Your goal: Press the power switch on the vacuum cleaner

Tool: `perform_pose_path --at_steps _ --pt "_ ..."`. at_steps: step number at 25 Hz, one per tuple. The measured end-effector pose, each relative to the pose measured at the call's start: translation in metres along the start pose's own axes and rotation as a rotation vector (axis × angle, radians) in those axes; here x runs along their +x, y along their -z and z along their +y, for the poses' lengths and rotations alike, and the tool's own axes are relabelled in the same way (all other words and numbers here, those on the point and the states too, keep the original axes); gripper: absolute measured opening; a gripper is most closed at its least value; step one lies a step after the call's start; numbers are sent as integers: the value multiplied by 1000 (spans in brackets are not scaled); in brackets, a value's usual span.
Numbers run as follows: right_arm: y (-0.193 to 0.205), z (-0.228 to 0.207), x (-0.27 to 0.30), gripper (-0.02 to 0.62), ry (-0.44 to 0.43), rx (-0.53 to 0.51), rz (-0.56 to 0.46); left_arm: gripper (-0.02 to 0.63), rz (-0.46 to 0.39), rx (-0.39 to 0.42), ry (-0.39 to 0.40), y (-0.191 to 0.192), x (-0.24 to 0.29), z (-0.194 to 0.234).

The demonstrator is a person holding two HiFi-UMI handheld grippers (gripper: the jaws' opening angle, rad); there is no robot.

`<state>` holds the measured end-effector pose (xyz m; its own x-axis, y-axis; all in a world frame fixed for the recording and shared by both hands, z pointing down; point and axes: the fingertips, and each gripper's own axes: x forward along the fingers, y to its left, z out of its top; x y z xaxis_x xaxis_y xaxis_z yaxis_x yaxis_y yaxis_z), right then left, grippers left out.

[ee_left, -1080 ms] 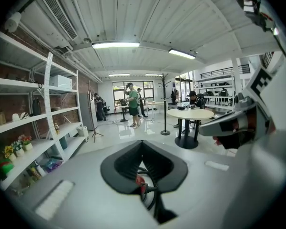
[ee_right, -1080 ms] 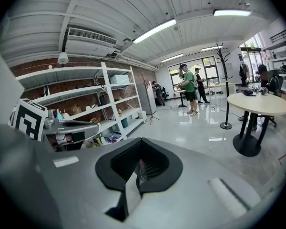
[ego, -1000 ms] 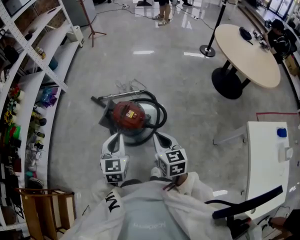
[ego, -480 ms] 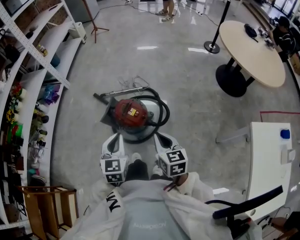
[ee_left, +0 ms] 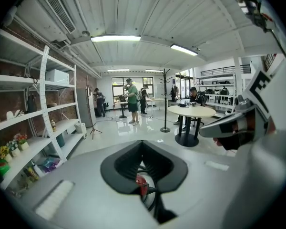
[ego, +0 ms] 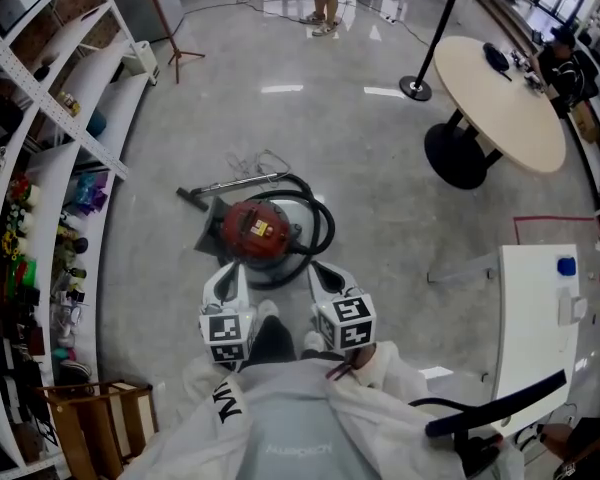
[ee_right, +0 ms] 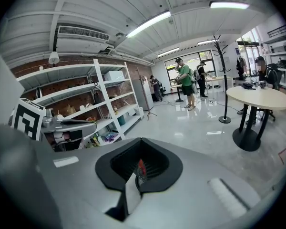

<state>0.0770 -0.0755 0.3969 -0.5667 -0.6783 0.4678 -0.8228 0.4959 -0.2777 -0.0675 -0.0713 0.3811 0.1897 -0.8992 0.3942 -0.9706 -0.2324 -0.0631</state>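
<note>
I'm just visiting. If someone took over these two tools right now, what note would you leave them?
Left hand-held gripper: jaws together, empty.
Right hand-held gripper: the same.
Both point at the red vacuum cleaner, standing on the floor just ahead, black hose looped round it.
Done: neither touches it yet.
Left: reach down and press the power switch, too small to pick out here.

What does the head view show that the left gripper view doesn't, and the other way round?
Only the head view shows the whole red vacuum cleaner with its black hose curled on the floor. Only the left gripper view shows the ceiling lights. Both show the round table and the white shelves, and the left gripper view catches just a red sliver of the vacuum cleaner.
</note>
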Motion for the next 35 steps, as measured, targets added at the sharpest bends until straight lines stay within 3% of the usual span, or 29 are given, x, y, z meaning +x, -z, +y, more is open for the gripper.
perform_pose_path --at_steps 15,35 --pt "-39 19 80 0 10 -17 21 0 10 -24 4 -8 53 76" --pt "-48 40 133 2 62 -31 66 0 15 -73 35 2 82 137"
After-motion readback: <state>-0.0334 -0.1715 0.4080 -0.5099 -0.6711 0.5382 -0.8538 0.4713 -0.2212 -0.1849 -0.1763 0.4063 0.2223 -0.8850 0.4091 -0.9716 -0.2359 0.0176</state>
